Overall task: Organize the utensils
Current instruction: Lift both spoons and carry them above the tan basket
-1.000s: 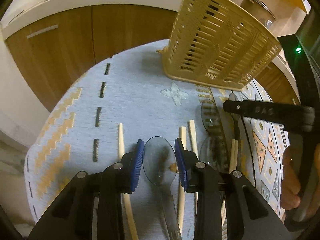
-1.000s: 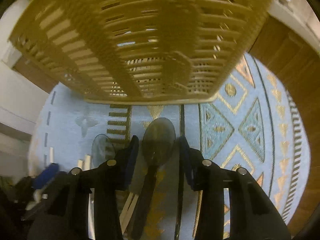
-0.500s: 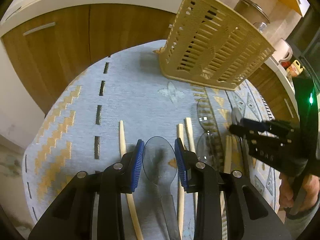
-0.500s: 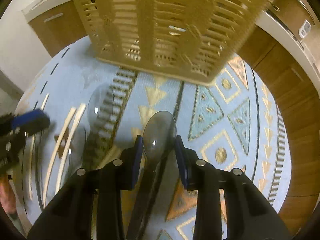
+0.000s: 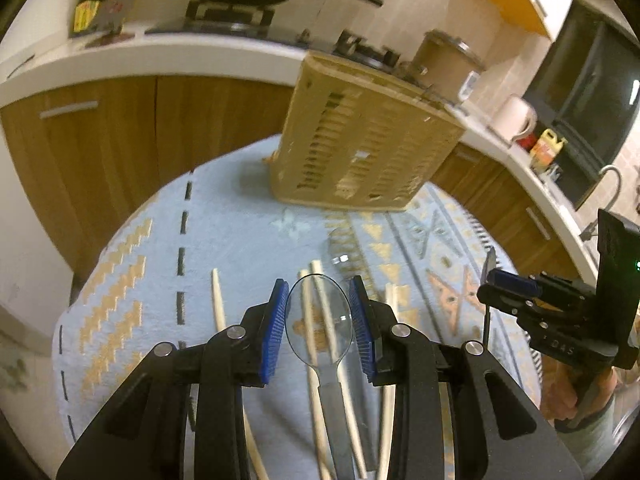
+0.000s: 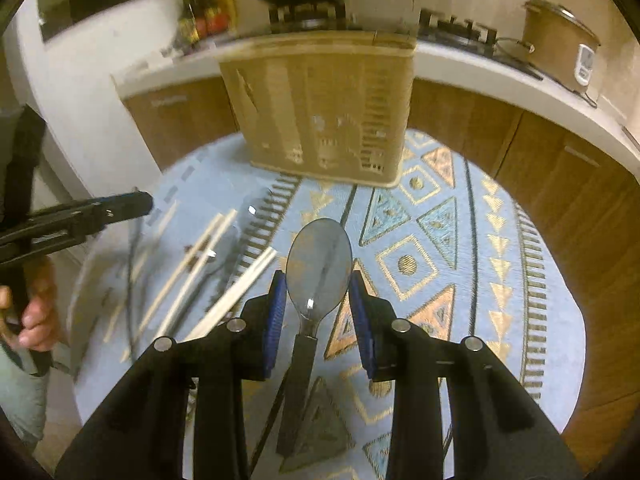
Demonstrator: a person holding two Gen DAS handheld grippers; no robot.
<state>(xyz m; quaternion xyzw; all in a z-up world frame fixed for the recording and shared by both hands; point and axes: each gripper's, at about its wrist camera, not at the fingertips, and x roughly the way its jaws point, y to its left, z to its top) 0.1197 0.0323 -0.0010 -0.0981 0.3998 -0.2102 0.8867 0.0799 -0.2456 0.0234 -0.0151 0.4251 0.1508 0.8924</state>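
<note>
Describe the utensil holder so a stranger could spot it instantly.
Start at the round patterned table mat. At its far edge, nearest the kitchen counter, stands the beige slotted plastic utensil holder. It's the only upright, boxy thing; the chopsticks lie flat.

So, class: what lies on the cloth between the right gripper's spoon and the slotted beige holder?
In the right wrist view, only bare patterned tablecloth lies between the spoon and the holder; the chopsticks lie off to the side.

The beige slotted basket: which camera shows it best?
The right wrist view: the basket faces the camera squarely, centred, its whole front wall visible. The left wrist view shows the same basket at an angle, further off and blurrier.
</note>
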